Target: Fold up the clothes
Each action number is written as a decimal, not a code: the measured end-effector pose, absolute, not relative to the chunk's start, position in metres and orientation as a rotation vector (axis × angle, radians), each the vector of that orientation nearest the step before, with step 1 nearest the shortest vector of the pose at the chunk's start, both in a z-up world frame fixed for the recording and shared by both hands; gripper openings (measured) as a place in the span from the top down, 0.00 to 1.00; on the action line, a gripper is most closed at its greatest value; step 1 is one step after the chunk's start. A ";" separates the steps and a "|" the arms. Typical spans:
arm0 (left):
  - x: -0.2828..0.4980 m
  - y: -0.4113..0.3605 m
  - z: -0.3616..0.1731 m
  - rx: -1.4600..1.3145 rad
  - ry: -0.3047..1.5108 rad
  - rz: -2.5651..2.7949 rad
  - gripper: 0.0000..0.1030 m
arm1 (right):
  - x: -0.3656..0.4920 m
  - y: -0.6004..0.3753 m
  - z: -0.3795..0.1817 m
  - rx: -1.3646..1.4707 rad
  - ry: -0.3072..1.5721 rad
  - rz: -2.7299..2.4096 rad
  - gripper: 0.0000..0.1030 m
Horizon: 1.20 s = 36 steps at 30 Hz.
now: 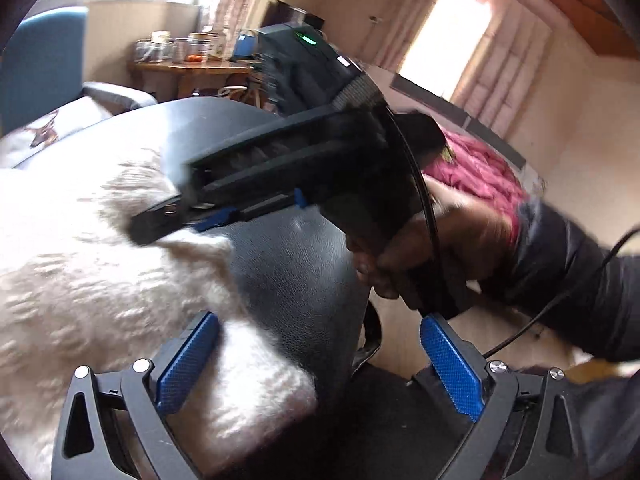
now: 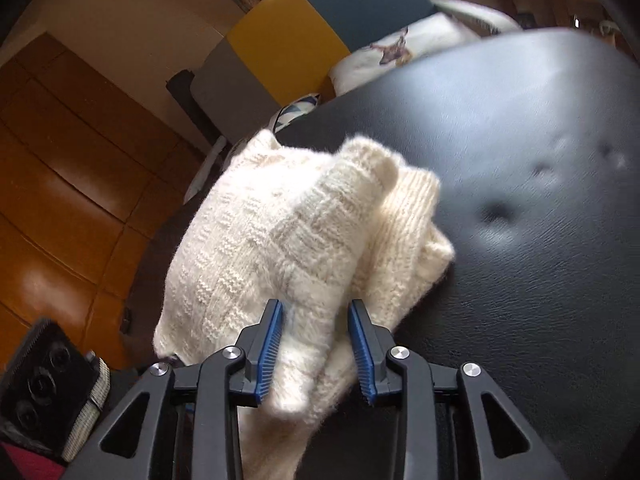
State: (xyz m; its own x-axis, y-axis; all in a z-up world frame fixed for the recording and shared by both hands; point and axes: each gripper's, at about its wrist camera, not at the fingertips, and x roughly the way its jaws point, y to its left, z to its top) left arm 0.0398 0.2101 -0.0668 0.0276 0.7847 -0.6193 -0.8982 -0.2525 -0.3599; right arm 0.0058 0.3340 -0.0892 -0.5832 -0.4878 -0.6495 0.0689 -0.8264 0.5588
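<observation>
Sweater (image 2: 288, 232), cream knit, is lying bunched at the lower left of the black padded surface (image 2: 520, 240), a fold sitting between the right hand-held gripper (image 2: 316, 344) pads, which are part-open and apparently not pressing. Left hand-held gripper (image 1: 320, 364) is gaping released above the sweater's edge. Bare padding is stretching to the upper right.

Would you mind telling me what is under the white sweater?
The sweater lies on a black padded surface, bare to one side. Its far edge hangs past that surface's edge, above the wooden floor. Whatever is beneath its folds is covered.
</observation>
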 end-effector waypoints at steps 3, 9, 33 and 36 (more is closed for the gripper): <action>0.034 0.175 -0.046 -0.867 0.058 1.653 0.02 | 0.022 0.338 -0.054 1.148 -0.560 -2.562 0.67; -0.016 0.092 -0.021 -0.881 -0.179 1.904 0.01 | -0.007 0.302 -0.008 1.088 -0.203 -2.612 0.67; -0.047 0.068 -0.083 -1.075 -0.217 1.988 0.01 | -0.058 0.357 -0.099 1.324 -0.470 -2.512 0.64; -0.075 0.048 -0.071 -1.064 -0.276 2.054 0.01 | -0.062 0.358 -0.085 1.361 -0.482 -2.521 0.64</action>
State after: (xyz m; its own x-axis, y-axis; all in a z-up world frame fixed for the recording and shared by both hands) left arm -0.0749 0.0484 -0.0707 -0.3355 0.7310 -0.5942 -0.5485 -0.6644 -0.5076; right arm -0.0618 0.3577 -0.0854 -0.5393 -0.3569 -0.7627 0.0504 -0.9178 0.3939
